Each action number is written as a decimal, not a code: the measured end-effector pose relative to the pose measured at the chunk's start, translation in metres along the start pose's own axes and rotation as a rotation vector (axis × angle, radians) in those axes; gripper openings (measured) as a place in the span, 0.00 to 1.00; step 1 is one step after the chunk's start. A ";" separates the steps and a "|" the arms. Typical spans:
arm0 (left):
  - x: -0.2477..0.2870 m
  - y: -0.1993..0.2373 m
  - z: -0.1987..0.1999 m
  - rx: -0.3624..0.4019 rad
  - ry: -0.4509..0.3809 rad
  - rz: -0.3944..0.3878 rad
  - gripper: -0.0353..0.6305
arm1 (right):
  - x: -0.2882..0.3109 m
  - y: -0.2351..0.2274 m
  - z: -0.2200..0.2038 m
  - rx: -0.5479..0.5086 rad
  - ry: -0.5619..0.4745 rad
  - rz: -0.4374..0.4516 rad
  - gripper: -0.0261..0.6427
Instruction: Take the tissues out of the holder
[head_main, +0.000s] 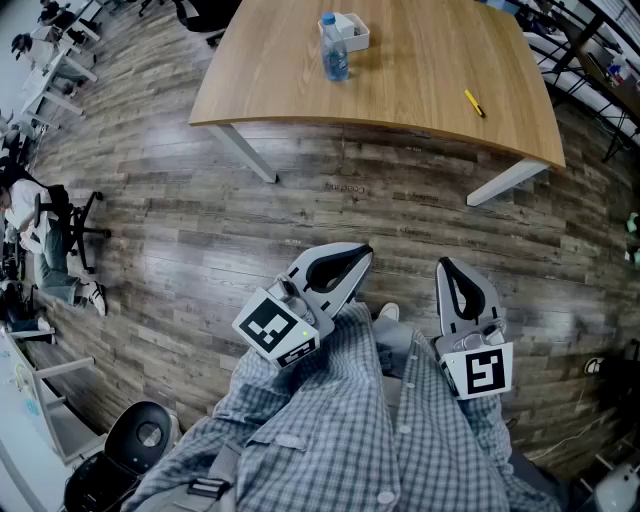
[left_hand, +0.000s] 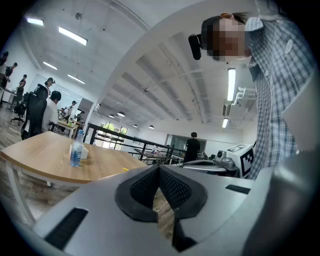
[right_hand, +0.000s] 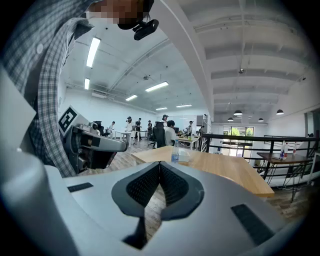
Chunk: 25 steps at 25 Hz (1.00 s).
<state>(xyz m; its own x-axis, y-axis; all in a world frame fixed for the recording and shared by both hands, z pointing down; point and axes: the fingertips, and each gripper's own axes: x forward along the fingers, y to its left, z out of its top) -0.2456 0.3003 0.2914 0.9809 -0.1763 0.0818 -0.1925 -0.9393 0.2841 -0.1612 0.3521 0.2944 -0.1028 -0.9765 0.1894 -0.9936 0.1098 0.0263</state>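
One plank floor (head_main: 200, 220), grey-brown, fills most of the head view.

Counter (head_main: 400, 90): light wood top, white legs, at the far side of the floor, well apart from both claws.

Shirt (head_main: 340, 430): checked, at the bottom of the head view. Both claws are held just in front of it, over the floor.

Left claw (head_main: 362, 255): clenched, empty. The left gripper view shows its two ribbed pads meeting at the tips, with only floor seen through the gap below them. In the head view it points up and to the right, toward the counter.

Right claw (head_main: 446, 266): also clenched, empty. The right gripper view shows its pads touching at the tips, nothing between. The two claws sit side by side, apart, with their marker cubes nearest the shirt.

Chair (head_main: 80, 225): black, at the left edge of the floor, a person seated by it.

Bottle (head_main: 334, 48): clear, blue label, upright on the far part of the counter.

Holder (head_main: 352, 30): small white box on the counter, just beside the bottle on its far right. Touching or not, cannot tell. Contents too small to make out. Both claws are well apart from it.

Pen (head_main: 474, 103): yellow, lying flat toward the counter's right edge, well apart from bottle and holder.
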 end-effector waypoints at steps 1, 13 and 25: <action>0.002 -0.004 -0.001 0.003 0.004 -0.005 0.06 | -0.001 -0.001 0.000 0.000 -0.002 0.002 0.06; 0.011 -0.016 -0.002 0.035 0.023 0.023 0.06 | -0.003 -0.010 0.004 0.004 -0.022 0.046 0.06; 0.024 -0.038 -0.008 0.059 0.026 0.038 0.06 | -0.028 -0.030 -0.002 0.000 -0.044 0.007 0.06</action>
<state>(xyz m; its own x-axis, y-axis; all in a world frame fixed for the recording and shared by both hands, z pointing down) -0.2146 0.3337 0.2905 0.9718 -0.2049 0.1167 -0.2267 -0.9480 0.2233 -0.1283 0.3764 0.2905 -0.1122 -0.9828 0.1466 -0.9928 0.1171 0.0256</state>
